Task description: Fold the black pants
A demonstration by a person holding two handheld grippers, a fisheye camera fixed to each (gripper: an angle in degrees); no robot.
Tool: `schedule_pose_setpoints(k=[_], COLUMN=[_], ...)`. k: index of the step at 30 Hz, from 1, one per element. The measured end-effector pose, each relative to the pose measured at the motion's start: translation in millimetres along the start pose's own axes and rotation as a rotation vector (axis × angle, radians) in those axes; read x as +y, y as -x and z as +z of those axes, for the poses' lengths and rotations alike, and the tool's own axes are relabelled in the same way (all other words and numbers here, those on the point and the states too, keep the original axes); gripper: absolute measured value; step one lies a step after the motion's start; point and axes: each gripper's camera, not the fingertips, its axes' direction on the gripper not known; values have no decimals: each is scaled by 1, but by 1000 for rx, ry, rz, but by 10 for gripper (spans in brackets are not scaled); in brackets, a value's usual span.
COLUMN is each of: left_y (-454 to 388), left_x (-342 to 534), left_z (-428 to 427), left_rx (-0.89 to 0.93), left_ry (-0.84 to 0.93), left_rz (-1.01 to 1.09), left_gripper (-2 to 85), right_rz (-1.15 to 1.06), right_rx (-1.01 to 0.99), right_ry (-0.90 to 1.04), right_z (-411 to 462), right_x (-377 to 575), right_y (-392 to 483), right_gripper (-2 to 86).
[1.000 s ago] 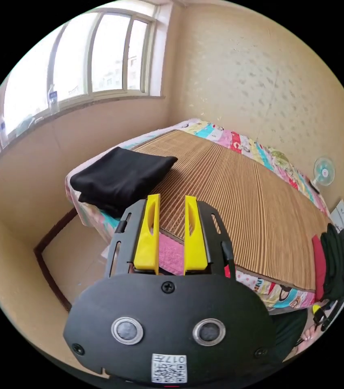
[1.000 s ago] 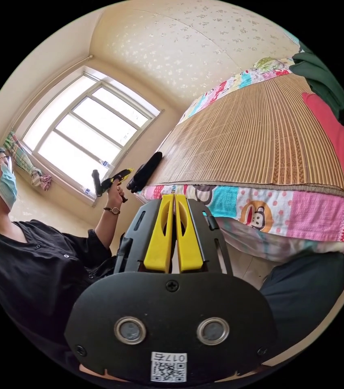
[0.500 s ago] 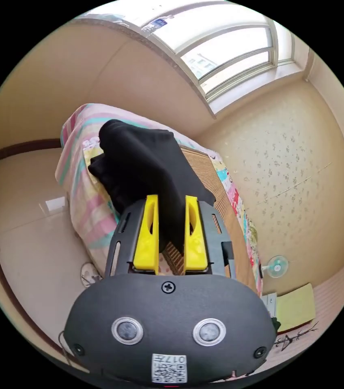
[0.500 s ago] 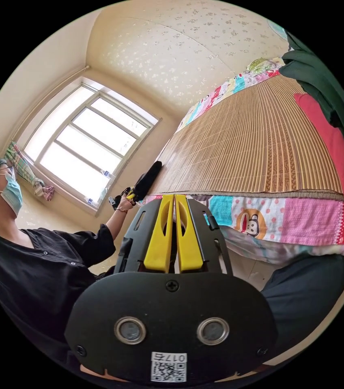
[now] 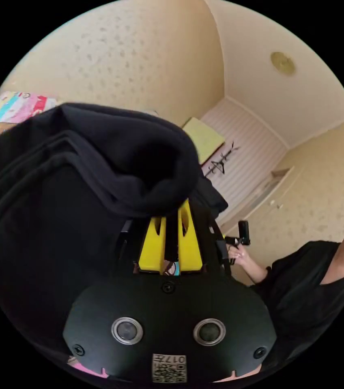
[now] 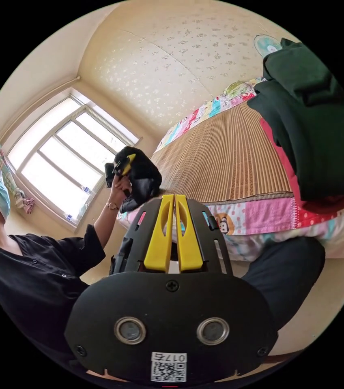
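The black pants (image 5: 78, 182) are a folded bundle that drapes over my left gripper (image 5: 172, 214), whose yellow jaws are shut on a strip of the black cloth. In the right gripper view the same pants (image 6: 143, 180) hang in the air above the bed's near corner, held up by the left gripper (image 6: 124, 165) in the person's raised hand. My right gripper (image 6: 174, 198) is shut with nothing between its jaws, low in front of the bed's edge. In the left gripper view it appears in the person's other hand as the right gripper (image 5: 243, 231).
A bamboo mat (image 6: 220, 162) covers the bed over a patchwork sheet (image 6: 257, 212). A stack of dark green clothes (image 6: 314, 121) on a red one (image 6: 297, 178) sits on the bed's right end. A fan (image 6: 267, 42) stands behind it. The window (image 6: 70, 158) is at the left.
My left gripper has shut on the folded black pants and lifted them off the bed's corner, and its view has swung round towards the person. The right gripper stays shut.
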Motion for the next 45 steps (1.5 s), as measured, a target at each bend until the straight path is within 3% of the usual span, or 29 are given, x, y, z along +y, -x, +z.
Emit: schedule_pose_setpoints(k=[5,9,14,16,20,28,33,36,37,40,42,45], left_y=[-87,-128,-127,-124,-107,-43,9,41,48,42,38,38], left_x=[123,186,234,241,242,207,154,131,131,140,148,159], left_z=[158,179,159,146,82,13,50,98,108,109,107,96], left_rx=[191,110,4,-13,-45,-177,-284,-325,-319,-354,-421,-441], left_ry=[382,460,430,425,239,-88,-97,77,91,28,17,-40], left_rz=[142,153,32,15,-98,-367,-423,-451,-464,-444,-446,-478], left_gripper=[50,51,52,53,60,144,179,130,77,50,49,48], right_rz=[-40,-102,-217,-180,-50,-432,-586,-571,-575,-653,-494,-202], right_rx=[158,184,269,319,300,288,-34,-130,-119,-58,165,365], right_ry=[34,118,222,238,275,159,222,327,359,356,167,188], right_z=[-7,26,118,153,209,208,230,246,249,222,179,172], right_x=[23,14,-34,-52,-65,13,74,86,87,84,64,33], right_y=[5,10,8,-11,-49,91,151,153,152,148,115,44], right_gripper=[10,31,72,80,74,28,26,28,29,33,51,103])
